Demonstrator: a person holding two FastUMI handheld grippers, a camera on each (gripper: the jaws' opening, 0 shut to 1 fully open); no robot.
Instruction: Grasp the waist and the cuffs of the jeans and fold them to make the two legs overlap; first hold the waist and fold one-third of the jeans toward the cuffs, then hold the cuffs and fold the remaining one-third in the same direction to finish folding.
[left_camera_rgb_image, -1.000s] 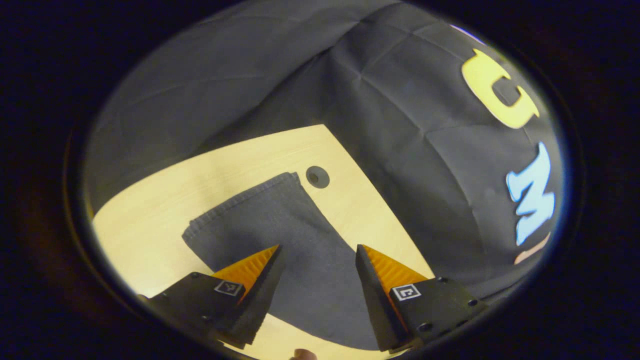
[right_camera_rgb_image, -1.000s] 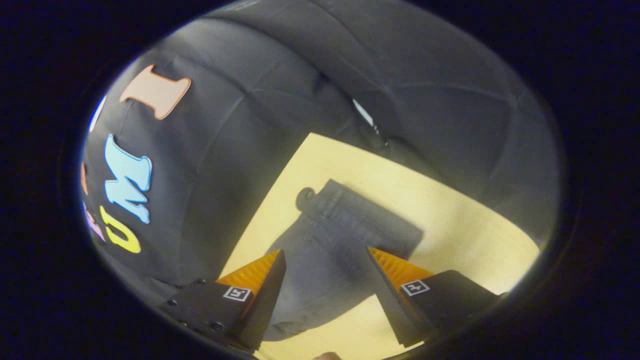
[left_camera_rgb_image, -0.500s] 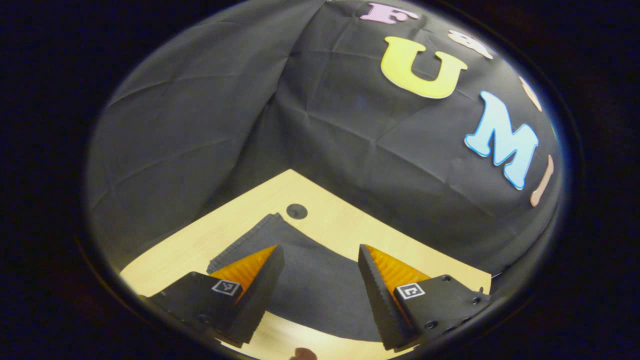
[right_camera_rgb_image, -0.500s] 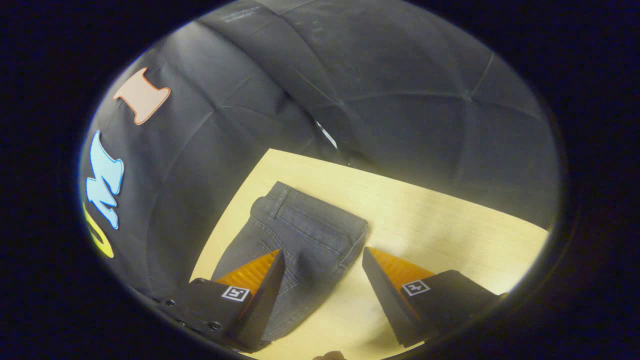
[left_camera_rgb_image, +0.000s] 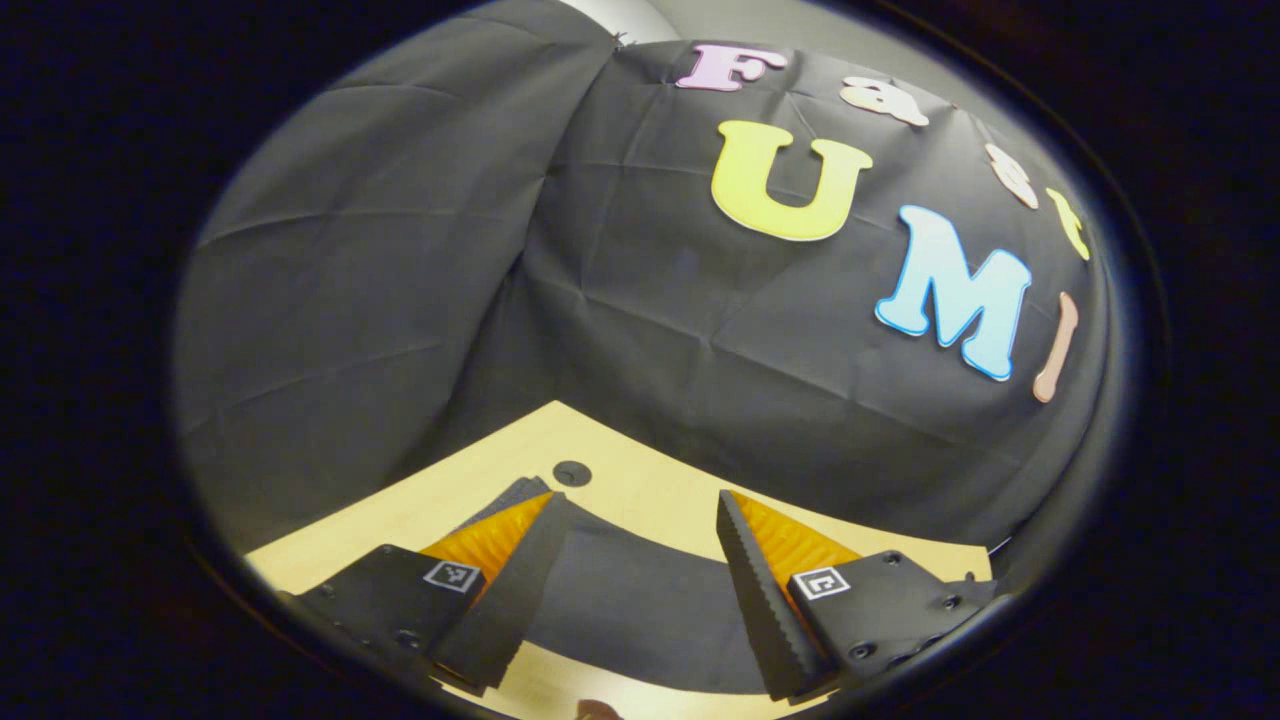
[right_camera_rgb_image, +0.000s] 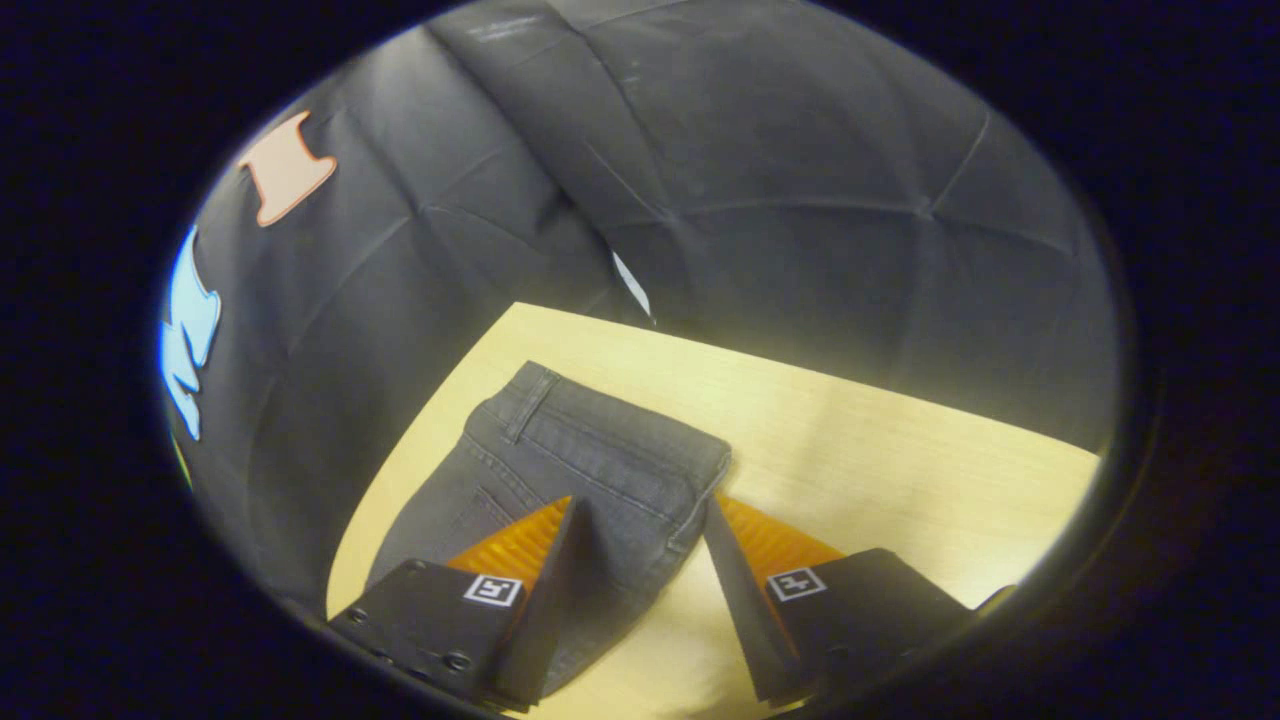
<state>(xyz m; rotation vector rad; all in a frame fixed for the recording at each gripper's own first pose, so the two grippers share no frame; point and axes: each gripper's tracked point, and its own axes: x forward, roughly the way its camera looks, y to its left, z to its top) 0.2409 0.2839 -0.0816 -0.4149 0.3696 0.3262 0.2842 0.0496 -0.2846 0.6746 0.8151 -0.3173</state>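
— Left gripper (left_camera_rgb_image: 640, 555)?
— Fingers spread, nothing between them but air; low over the cuff end of the jeans (left_camera_rgb_image: 620, 610), spread flat on the table (left_camera_rgb_image: 640, 490). Small round hole (left_camera_rgb_image: 571, 473) just ahead, past the left fingertip.

— Right gripper (right_camera_rgb_image: 638, 550)?
— Also parted, gripping nothing; poised over the waist (right_camera_rgb_image: 600, 455), waistband corner just ahead of the right finger. Contact with the cloth: cannot tell.

Dark grey jeans (right_camera_rgb_image: 590, 470) with lighter stitching lie on a pale yellow wood-grain table (right_camera_rgb_image: 900, 450).
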